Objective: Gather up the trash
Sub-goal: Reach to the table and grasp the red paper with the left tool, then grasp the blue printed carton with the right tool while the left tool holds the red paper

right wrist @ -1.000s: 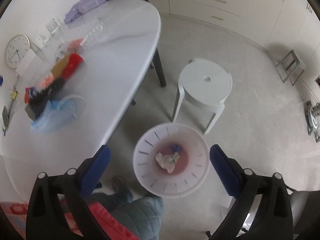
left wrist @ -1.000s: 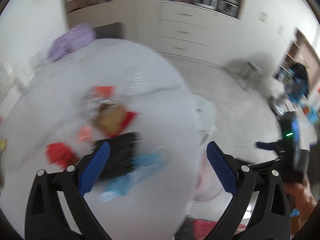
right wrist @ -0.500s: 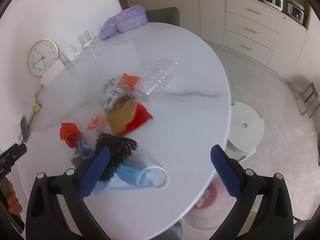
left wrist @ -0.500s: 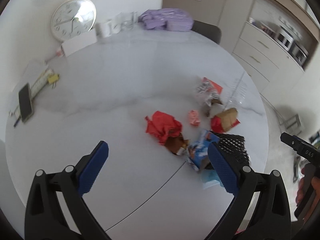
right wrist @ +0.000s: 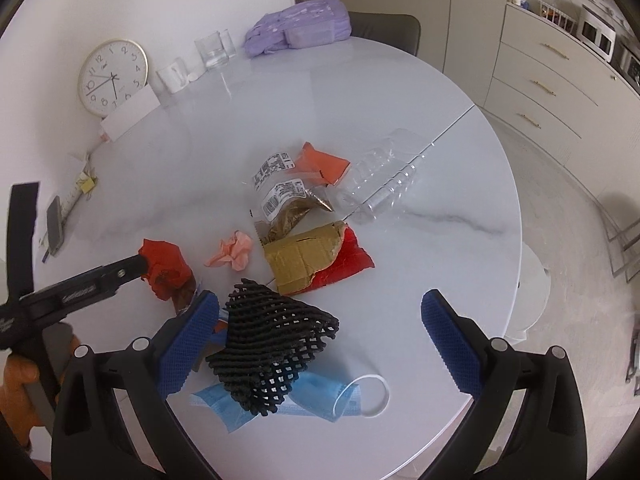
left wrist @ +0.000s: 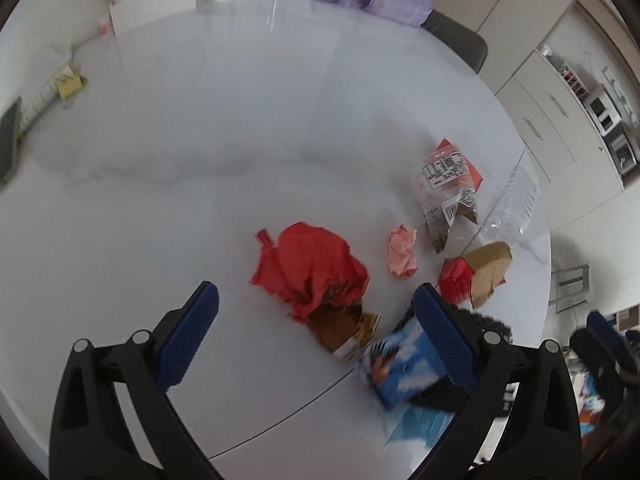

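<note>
both tools gape wide, gripping nothing. the left tool (left wrist: 316,320) hovers over the crumpled red wrapper (left wrist: 310,270); the right tool (right wrist: 320,320) hangs above the black foam net (right wrist: 272,344), which lies on a blue face mask (right wrist: 320,398). beyond on the white worktop (right wrist: 420,120): a pink paper wad (right wrist: 234,254), torn cardboard (right wrist: 306,258) and an empty clear plastic tray (right wrist: 380,182). since a second ago the right tool has swung away from the pink bin on the floor to the litter.
</note>
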A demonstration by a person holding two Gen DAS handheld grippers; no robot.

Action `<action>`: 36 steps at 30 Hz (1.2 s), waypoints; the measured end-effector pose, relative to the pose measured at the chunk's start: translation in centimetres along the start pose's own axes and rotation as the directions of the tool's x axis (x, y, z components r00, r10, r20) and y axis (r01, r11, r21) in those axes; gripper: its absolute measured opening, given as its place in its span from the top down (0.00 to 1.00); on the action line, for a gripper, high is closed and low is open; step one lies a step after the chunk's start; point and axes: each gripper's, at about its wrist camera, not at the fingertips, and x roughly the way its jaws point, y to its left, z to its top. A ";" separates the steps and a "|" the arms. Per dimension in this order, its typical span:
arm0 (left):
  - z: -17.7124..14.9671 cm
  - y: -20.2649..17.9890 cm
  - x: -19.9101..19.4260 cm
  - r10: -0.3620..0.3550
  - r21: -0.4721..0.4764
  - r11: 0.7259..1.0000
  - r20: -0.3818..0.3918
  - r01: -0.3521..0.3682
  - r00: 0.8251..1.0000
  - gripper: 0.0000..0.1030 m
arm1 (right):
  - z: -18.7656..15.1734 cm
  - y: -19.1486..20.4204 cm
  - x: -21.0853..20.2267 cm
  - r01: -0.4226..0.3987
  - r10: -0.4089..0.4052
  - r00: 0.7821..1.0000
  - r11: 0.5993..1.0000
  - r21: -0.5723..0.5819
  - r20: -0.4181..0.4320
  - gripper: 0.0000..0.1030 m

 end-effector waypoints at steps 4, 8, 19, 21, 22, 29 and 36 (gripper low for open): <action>0.8 -0.7 2.3 0.020 -0.047 0.999 -0.031 -0.021 0.999 0.10 | 0.5 -0.2 1.3 -0.010 0.010 1.000 1.000 -0.013 -0.027 0.03; 1.5 -0.6 4.1 0.030 -0.088 0.995 -0.069 -0.036 0.997 0.23 | 1.2 -0.4 2.6 -0.036 0.035 0.998 0.999 -0.025 -0.050 0.03; 1.3 0.9 6.2 -0.025 -0.204 0.979 -0.146 -0.005 0.989 0.58 | 2.8 0.0 4.6 -0.089 0.084 0.993 0.994 -0.064 -0.081 0.03; 1.4 1.1 5.9 -0.038 -0.214 0.977 -0.140 0.007 0.989 0.62 | 2.8 0.3 4.6 -0.104 0.098 0.992 0.992 -0.074 -0.082 0.03; 1.5 1.3 5.8 -0.046 -0.217 0.976 -0.136 0.016 0.990 0.64 | 2.8 0.6 4.5 -0.110 0.104 0.991 0.991 -0.081 -0.082 0.03; 1.6 2.3 4.4 -0.064 -0.198 0.979 -0.112 0.041 0.992 0.71 | 2.1 3.4 3.5 -0.167 0.154 0.984 0.970 -0.178 -0.088 0.03; 1.1 3.1 2.6 -0.097 -0.133 0.987 -0.085 0.085 0.992 0.74 | 0.0 6.9 3.1 -0.241 0.211 0.968 0.930 -0.277 -0.133 0.03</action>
